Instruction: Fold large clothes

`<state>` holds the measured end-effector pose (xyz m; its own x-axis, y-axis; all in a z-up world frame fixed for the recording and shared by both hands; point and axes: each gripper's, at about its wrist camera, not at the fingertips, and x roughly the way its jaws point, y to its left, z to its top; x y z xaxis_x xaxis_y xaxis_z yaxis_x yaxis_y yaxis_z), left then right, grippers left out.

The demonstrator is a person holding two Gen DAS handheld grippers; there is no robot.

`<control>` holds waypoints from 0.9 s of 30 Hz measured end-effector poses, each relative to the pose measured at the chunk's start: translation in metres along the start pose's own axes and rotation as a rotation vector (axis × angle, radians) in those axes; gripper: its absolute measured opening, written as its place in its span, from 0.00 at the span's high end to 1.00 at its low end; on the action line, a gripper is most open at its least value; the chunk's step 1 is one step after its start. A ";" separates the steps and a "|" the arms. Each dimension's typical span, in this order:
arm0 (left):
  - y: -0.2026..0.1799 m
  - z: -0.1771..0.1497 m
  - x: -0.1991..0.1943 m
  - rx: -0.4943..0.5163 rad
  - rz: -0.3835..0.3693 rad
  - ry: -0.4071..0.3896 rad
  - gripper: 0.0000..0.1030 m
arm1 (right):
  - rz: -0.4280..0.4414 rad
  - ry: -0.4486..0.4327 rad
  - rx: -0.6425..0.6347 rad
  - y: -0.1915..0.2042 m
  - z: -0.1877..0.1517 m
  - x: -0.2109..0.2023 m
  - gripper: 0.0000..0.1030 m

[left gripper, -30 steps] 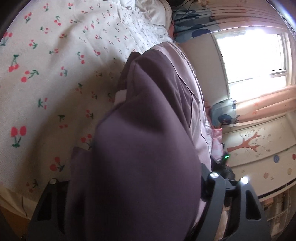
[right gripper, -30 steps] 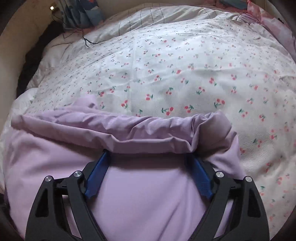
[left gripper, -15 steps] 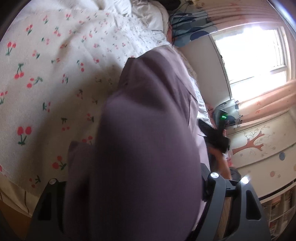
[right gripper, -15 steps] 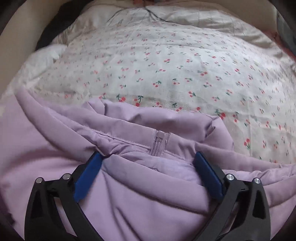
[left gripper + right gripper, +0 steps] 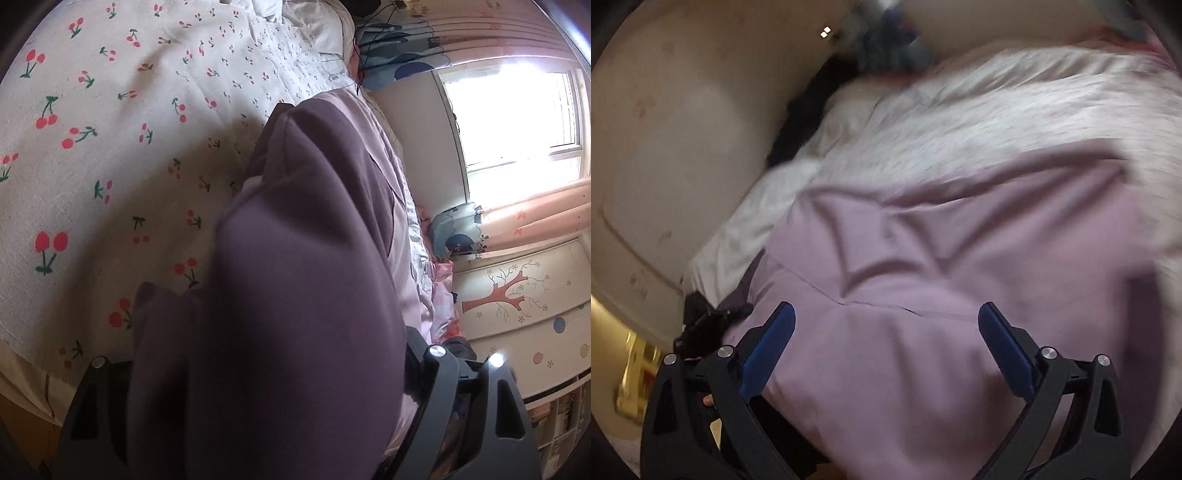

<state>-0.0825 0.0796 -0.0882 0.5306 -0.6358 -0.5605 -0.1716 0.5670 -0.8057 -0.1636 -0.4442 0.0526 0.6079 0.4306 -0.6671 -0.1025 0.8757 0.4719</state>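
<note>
Since the earlier frames the right claw (image 5: 886, 321) is pulling back off the lilac jacket (image 5: 960, 277): a second ago the folded edge of the garment was bunched between its blue pads, and now both pads (image 5: 772, 343) are standing bare above flat fabric, with more of the cream wall and headboard end of the bed showing. Its jaws have just been opening, and nothing is lying between them; the claw is released. The right wrist view is smeared with motion blur.

Lying on the bed, the jacket is spread across the cherry-print quilt (image 5: 110, 166), which is showing beside it on the side away from the window (image 5: 517, 122). In the right wrist view a seam is running across the cloth just beyond the pads, and plain white bedding (image 5: 960, 122) is lying past the far edge of the jacket.

Seen from the left wrist, a thick dark fold of the jacket (image 5: 295, 295) is filling the space between the 2 arms of the left claw (image 5: 266, 369) and covering its fingertips. Its jaws have just been opening too, with the jacket between them, but the pads are hidden, so whether they are pressing the cloth cannot be told. Beyond the jacket, peach curtains (image 5: 535, 221) are hanging beside the window.
</note>
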 end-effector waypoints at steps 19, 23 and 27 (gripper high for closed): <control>-0.006 -0.012 -0.027 0.006 -0.076 -0.034 0.44 | 0.393 -0.055 0.460 -0.107 -0.058 -0.055 0.59; 0.000 -0.018 -0.022 -0.001 -0.061 0.007 0.37 | 0.289 0.024 0.509 -0.128 -0.077 -0.043 0.59; 0.022 -0.016 -0.014 -0.123 -0.076 0.032 0.20 | 0.254 0.017 0.551 -0.132 -0.100 -0.039 0.62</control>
<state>-0.1068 0.0927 -0.1008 0.5196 -0.6917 -0.5016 -0.2336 0.4497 -0.8621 -0.2522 -0.5552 -0.0412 0.6050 0.6189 -0.5010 0.1829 0.5044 0.8439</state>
